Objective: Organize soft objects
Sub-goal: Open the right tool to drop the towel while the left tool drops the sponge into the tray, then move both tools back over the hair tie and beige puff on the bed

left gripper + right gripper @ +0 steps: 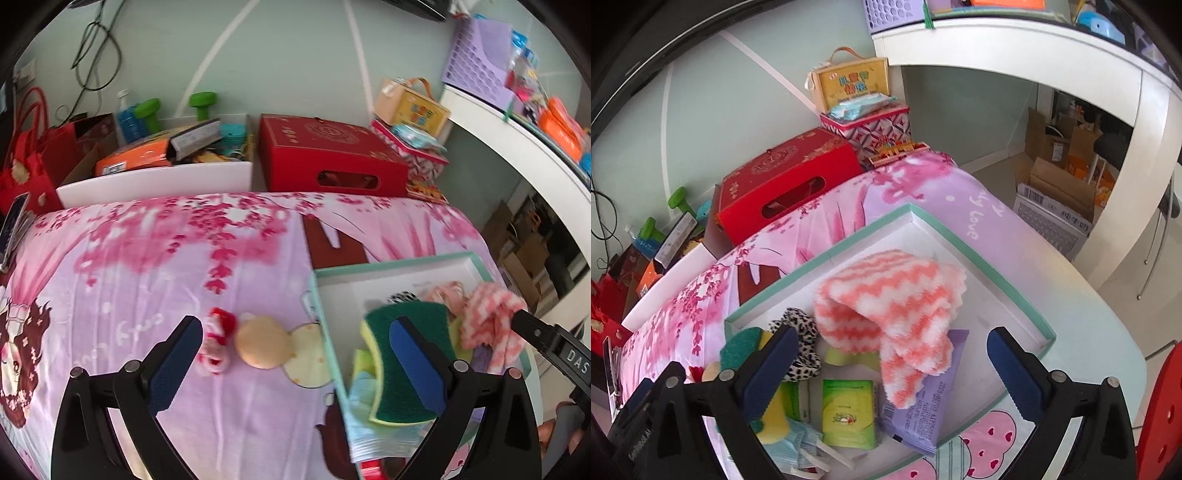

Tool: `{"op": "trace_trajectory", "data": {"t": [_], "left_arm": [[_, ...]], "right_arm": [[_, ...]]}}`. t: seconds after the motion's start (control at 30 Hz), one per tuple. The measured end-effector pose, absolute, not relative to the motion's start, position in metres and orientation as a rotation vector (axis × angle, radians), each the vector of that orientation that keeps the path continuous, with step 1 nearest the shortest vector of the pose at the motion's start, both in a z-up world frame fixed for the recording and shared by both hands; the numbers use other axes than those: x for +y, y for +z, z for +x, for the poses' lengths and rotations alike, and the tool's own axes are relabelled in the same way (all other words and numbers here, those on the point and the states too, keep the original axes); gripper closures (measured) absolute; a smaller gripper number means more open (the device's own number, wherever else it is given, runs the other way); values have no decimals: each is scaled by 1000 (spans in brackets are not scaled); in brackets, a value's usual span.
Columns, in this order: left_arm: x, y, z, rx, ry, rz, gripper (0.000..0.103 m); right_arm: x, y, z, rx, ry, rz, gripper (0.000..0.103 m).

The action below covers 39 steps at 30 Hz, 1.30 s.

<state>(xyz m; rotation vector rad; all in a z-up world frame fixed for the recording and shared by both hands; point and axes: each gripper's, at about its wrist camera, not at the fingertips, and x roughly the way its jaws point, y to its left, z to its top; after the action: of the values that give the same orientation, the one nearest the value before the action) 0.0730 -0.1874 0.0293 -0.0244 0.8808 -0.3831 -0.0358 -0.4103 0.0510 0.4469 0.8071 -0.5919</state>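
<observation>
A shallow white tray with a teal rim [923, 218] [388, 264] lies on the pink floral cloth. In it rest a pink-and-white zigzag fluffy cloth [897, 306] [487, 317], a green-and-yellow sponge [402, 332] [742, 347], a leopard scrunchie [798, 332], a green tissue pack [847, 413], a purple packet [919, 413] and a blue mask [790, 446]. On the cloth left of the tray lie a red-and-white soft toy [218, 343] and a beige round puff [262, 347]. My left gripper [295, 343] is open above the puff. My right gripper [894, 365] is open over the fluffy cloth, not touching it.
Behind the cloth stand a red gift box [328, 155], a white bin of clutter [159, 177] and stacked patterned boxes [864, 125]. A phone [13, 229] lies at the left edge. A white desk [1034, 48] and cardboard boxes [1056, 184] are to the right.
</observation>
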Motion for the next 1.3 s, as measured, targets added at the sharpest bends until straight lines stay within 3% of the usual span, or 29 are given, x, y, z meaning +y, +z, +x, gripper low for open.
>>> {"op": "trace_trajectory", "data": {"t": [0.37, 0.77, 1.3], "left_arm": [[-107, 35, 100, 888, -213, -163, 2], [-6, 27, 110, 889, 53, -299, 2], [9, 7, 113, 952, 99, -320, 2]], "right_arm": [[-350, 79, -9, 719, -432, 395, 0], [-260, 59, 40, 762, -199, 264, 0], [-221, 16, 69, 841, -66, 232, 0]]}}
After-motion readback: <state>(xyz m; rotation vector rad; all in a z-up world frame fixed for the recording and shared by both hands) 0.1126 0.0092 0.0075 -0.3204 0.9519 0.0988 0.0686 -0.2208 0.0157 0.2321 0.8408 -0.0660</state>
